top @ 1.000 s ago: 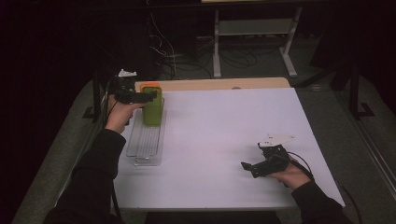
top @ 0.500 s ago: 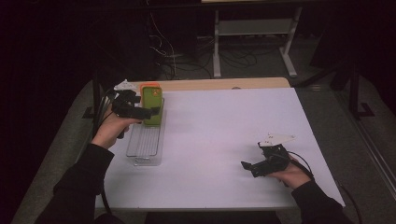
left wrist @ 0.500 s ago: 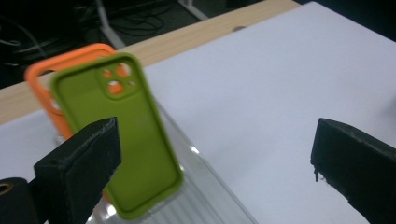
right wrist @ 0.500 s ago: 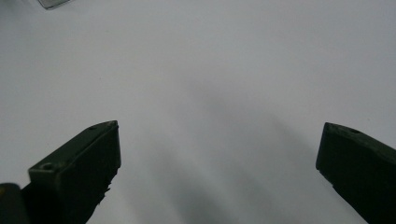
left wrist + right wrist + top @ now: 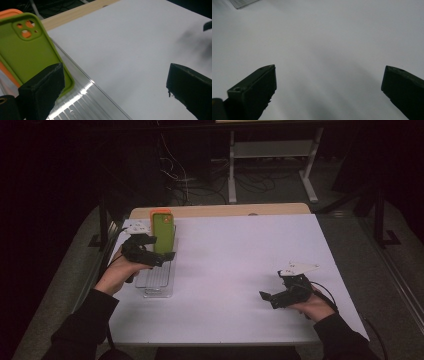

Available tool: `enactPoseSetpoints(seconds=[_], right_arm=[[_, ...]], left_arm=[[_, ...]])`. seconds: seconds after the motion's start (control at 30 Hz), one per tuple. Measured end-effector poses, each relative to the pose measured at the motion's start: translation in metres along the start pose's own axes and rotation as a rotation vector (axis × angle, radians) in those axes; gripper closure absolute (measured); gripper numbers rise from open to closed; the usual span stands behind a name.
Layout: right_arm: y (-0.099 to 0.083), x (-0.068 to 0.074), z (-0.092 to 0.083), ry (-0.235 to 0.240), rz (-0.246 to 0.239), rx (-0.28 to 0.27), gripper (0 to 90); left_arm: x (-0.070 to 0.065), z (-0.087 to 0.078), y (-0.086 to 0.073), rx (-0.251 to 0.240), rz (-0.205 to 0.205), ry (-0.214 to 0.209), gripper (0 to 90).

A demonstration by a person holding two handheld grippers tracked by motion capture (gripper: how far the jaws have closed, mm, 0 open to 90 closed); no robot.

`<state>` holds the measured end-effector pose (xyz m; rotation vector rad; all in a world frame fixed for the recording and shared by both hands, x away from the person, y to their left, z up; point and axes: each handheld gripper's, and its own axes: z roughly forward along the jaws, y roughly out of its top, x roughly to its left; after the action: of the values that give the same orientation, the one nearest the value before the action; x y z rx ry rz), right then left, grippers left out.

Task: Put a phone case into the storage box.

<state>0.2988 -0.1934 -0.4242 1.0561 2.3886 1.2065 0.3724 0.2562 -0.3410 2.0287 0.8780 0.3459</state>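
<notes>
Green case (image 5: pixel 163 233) stands upright in the far slot of the clear rack (image 5: pixel 159 281) at the worktop's (image 5: pixel 240 255) left edge, with an orange case (image 5: pixel 161 211) right behind it. Left gripper (image 5: pixel 159 254) sits just in front of the green case, fingers spread wide, gripping nothing; in the left gripper view one finger (image 5: pixel 42 87) overlaps the case's lower corner, contact unclear. Right gripper (image 5: pixel 272 298) rests low near the front right of the worktop, fingers spread, empty. Case looks light, soft silicone, likely flexes and grips well, not fragile. I'd pinch it across the faces near the top edge, clear of the camera cutout (image 5: pixel 25 29), and lift straight up so the rack doesn't drag along.
</notes>
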Motion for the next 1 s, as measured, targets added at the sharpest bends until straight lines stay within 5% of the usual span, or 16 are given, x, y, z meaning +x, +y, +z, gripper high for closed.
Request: enactPoseSetpoints(seconds=[0.53,1.0], right_arm=[[0.001,0.001,-0.001,-0.007,-0.017,-0.010,0.0],[-0.004,0.005,-0.007,0.009,-0.037,-0.026,0.0]], left_arm=[[-0.027,-0.003,-0.035,0.003,0.056,-0.072,1.5],[-0.037,-0.001,-0.064,-0.006,0.073,-0.078,1.5]])
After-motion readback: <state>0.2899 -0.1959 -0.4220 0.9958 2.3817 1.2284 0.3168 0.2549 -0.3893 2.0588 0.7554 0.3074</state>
